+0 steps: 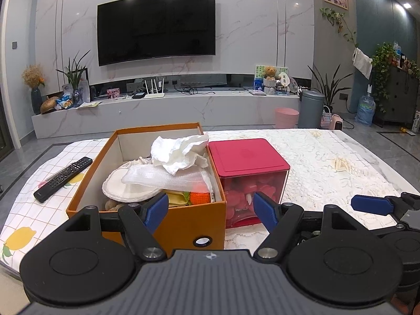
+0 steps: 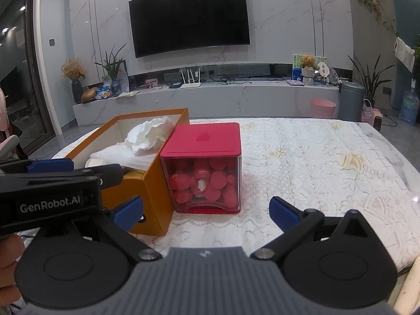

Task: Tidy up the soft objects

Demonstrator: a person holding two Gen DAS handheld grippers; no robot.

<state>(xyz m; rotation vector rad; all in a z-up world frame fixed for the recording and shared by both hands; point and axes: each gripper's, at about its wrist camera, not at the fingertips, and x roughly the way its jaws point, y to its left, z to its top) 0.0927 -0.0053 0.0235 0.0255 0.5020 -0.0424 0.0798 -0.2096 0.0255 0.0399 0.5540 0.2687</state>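
Observation:
An orange cardboard box [image 1: 86, 191] stands on the table, filled with soft things: a crumpled white cloth [image 1: 181, 152], a sheet of white foam wrap [image 1: 162, 177], a round white pad [image 1: 123, 186] and an orange knitted piece [image 1: 199, 197]. The box also shows in the right wrist view [image 2: 155, 191], with the white cloth [image 2: 149, 134] on top. My left gripper [image 1: 211, 210] is open and empty, just before the box's near right corner. My right gripper [image 2: 206, 210] is open and empty, in front of the red box.
A red-lidded clear box [image 1: 246, 157] of pink round pieces stands against the orange box's right side; it also shows in the right wrist view [image 2: 207, 178]. A black remote [image 1: 63, 178] lies left of the orange box. A lace cloth [image 2: 315, 162] covers the table.

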